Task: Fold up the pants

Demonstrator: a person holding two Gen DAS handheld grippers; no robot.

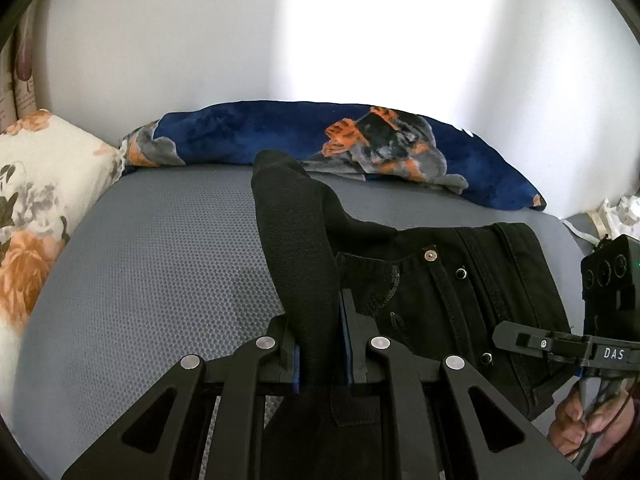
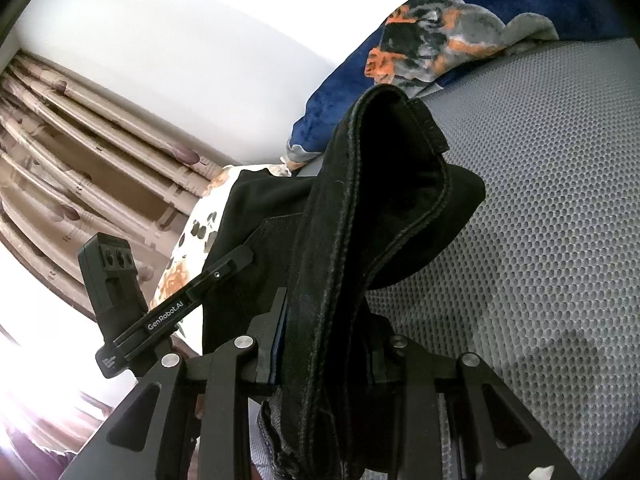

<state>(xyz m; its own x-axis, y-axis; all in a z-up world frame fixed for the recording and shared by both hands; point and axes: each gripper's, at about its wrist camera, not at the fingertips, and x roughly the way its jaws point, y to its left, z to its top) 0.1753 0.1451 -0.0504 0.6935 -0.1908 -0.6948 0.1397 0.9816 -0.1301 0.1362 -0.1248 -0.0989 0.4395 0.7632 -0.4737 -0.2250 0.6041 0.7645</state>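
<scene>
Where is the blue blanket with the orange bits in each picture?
Left wrist view: the blue blanket lies across the middle, at the far edge of the grey mattress, behind the black pants.
Right wrist view: the blanket fills the top right corner.
Shared landmark: the floral pillow, left of the pants in both.

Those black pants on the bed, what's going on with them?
A person is folding the pants on a grey mattress, using handheld tongs rather than bare hands. The left tongs are shut on a bunched strip of the fabric. The right tongs are shut on a thick seamed edge, holding it up off the mattress. Part of the pants lies flat, buttons showing. A blue blanket and a floral pillow lie alongside.
</scene>
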